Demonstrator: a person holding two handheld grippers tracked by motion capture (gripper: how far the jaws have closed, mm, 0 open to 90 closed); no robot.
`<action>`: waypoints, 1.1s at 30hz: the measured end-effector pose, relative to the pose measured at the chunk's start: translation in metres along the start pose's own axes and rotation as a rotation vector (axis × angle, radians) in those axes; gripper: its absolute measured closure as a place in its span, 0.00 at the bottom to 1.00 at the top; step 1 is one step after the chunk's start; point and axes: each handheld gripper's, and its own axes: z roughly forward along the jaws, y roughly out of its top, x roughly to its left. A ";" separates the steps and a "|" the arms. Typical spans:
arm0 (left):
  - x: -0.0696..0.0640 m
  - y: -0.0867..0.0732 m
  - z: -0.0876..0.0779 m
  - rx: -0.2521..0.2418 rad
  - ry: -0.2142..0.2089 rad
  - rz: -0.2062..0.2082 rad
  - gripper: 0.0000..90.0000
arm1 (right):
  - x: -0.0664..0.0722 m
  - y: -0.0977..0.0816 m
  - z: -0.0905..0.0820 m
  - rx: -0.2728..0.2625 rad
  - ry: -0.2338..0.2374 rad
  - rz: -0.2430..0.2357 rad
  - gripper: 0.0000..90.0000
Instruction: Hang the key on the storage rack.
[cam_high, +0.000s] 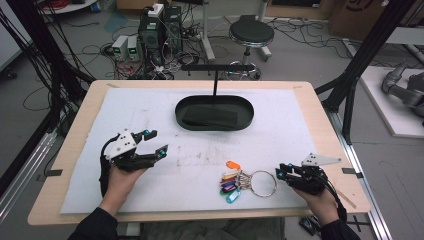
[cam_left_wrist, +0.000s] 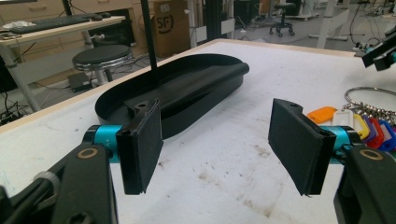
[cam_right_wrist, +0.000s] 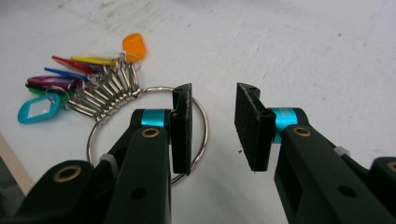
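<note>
A bunch of coloured key tags (cam_high: 230, 182) hangs on a large metal ring (cam_high: 263, 171) lying near the mat's front edge. My right gripper (cam_high: 279, 172) sits low at the ring's right side. In the right gripper view its jaws (cam_right_wrist: 214, 100) stand apart, with the ring's rim (cam_right_wrist: 204, 128) in the gap, close to the left pad; neither pad presses on it. The tags (cam_right_wrist: 51, 91) fan out to the upper left. My left gripper (cam_high: 159, 141) hovers open and holds nothing over the mat's left part; between its pads (cam_left_wrist: 217, 121) lies bare mat.
A black oval tray (cam_high: 214, 112) with a dark flat piece inside and a T-shaped stand behind it sits at the mat's far middle. The white mat (cam_high: 280, 125) covers most of the wooden table. A stool and cables stand on the floor beyond.
</note>
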 end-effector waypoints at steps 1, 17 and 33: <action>0.000 0.001 0.000 -0.006 0.007 -0.002 0.39 | 0.001 -0.001 0.001 0.007 -0.005 -0.002 0.78; -0.005 0.001 0.004 0.013 -0.003 -0.001 0.39 | 0.006 -0.005 0.024 0.109 -0.030 -0.073 0.88; -0.009 0.001 0.007 0.015 -0.013 0.002 0.39 | 0.007 0.008 0.023 0.021 -0.072 -0.120 0.98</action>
